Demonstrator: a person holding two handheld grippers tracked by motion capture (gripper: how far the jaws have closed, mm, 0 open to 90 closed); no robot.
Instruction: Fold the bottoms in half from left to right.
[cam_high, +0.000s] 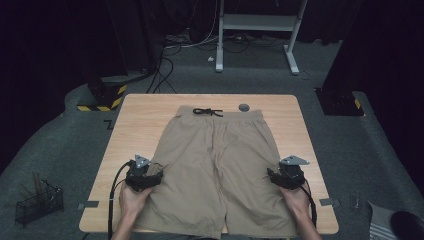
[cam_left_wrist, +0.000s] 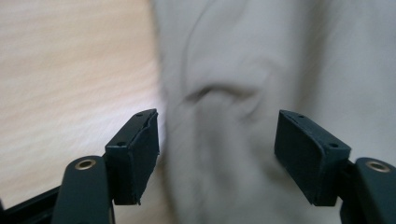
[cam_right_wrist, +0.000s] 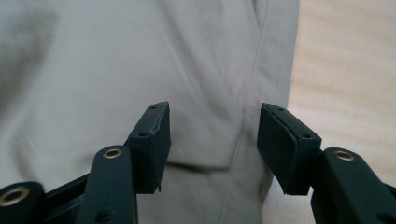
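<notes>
Khaki shorts (cam_high: 215, 160) lie flat on a wooden table (cam_high: 140, 115), waistband at the far side with a black drawstring (cam_high: 207, 112). My left gripper (cam_high: 148, 171) rests at the outer edge of the left leg. In the left gripper view its jaws stand apart (cam_left_wrist: 217, 140) over a wrinkle in the cloth (cam_left_wrist: 233, 70), the left jaw by the hem edge and bare wood (cam_left_wrist: 70, 70). My right gripper (cam_high: 284, 175) sits on the right leg's outer edge. Its jaws (cam_right_wrist: 212, 135) are apart, straddling the side seam (cam_right_wrist: 247, 107), with nothing pinched.
A small grey round disc (cam_high: 244, 107) lies on the table beyond the waistband. On the floor sit a wire basket (cam_high: 37, 202) at the left, cables (cam_high: 162, 70) and a white table frame (cam_high: 257, 30) at the back. Bare wood (cam_right_wrist: 345, 70) flanks the shorts.
</notes>
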